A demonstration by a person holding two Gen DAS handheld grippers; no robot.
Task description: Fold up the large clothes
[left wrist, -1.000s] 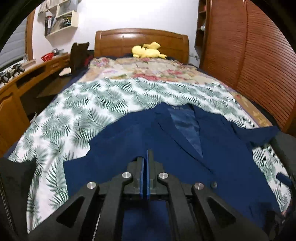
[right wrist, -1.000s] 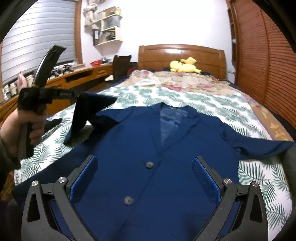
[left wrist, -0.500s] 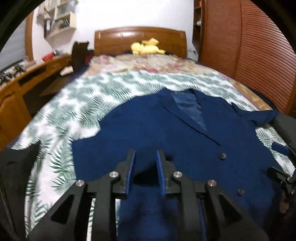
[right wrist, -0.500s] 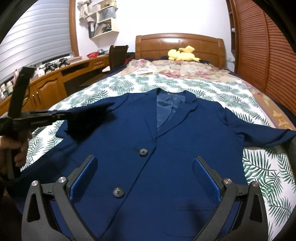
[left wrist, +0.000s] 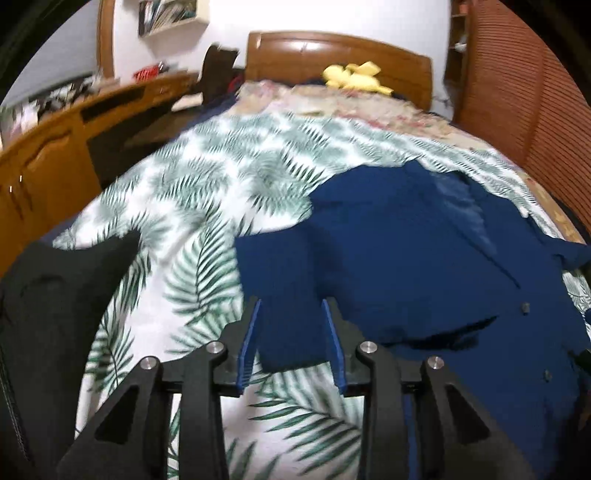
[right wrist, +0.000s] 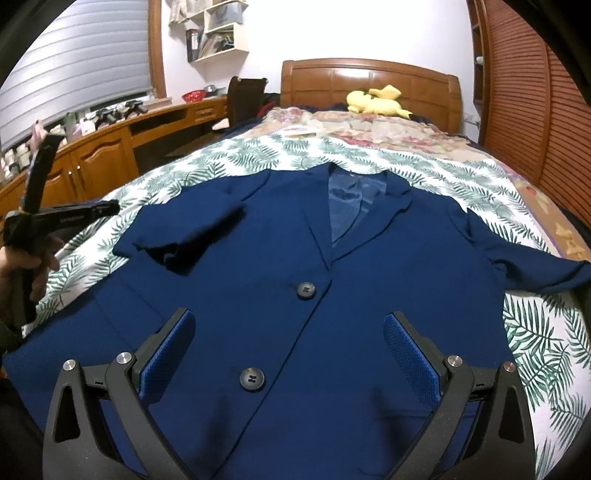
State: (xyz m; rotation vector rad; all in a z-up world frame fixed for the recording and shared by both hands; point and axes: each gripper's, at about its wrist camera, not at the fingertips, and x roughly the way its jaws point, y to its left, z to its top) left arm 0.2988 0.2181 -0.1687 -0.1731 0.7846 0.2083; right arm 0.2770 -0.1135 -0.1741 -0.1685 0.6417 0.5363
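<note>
Left gripper (left wrist: pixel 291 332) part-open, jaws just been opening, nothing clamped; sleeve cuff (left wrist: pixel 291 339) of navy blazer (left wrist: pixel 406 258) lying between the blue pads, not pressed. Right gripper (right wrist: pixel 288 354) spread wide, empty, hovering over blazer front near lower button (right wrist: pixel 252 379).

Blazer flat, face-up on palm-leaf bedspread (left wrist: pixel 207 206), collar toward headboard (right wrist: pixel 369 85).

Right wrist view only: both buttons clear, upper button (right wrist: pixel 305 289), sleeve folded in across the chest on picture left, other sleeve (right wrist: pixel 535 269) stretched out toward picture right, plus hand (right wrist: pixel 22 266) holding the left gripper's handle at picture left. Left wrist view only: dark garment (left wrist: pixel 55 314) at bed edge, blurred.

Both views: yellow plush toy (right wrist: pixel 376 100) by headboard, wooden desk (right wrist: pixel 110 147), wall shelf (right wrist: pixel 218 33) holding books, details too small.
</note>
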